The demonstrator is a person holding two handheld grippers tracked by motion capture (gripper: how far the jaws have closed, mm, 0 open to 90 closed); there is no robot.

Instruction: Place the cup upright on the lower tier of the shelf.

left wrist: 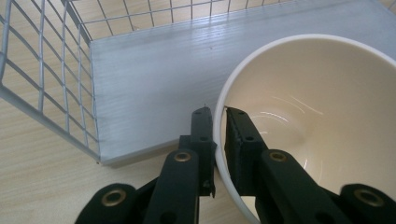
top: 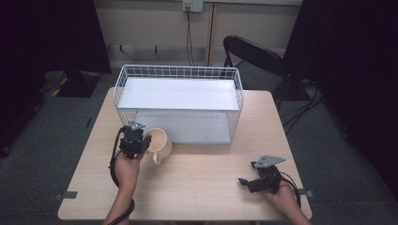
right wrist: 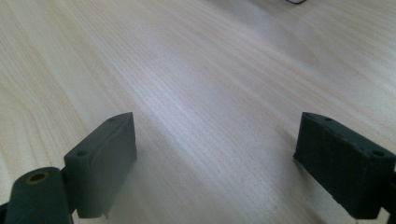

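A cream mug stands on the wooden table just in front of the white wire rack, with its handle toward the person. My left gripper is shut on the mug's left rim; in the left gripper view the mug has its wall pinched between one jaw inside and one outside, at the left gripper. My right gripper rests low over the table at the front right, open, and in the right gripper view the right gripper has only bare wood between its jaws.
The rack has a white upper shelf and a lower shelf open toward the mug. A black folding chair stands behind the table's far right corner. Bare tabletop lies between the two hands.
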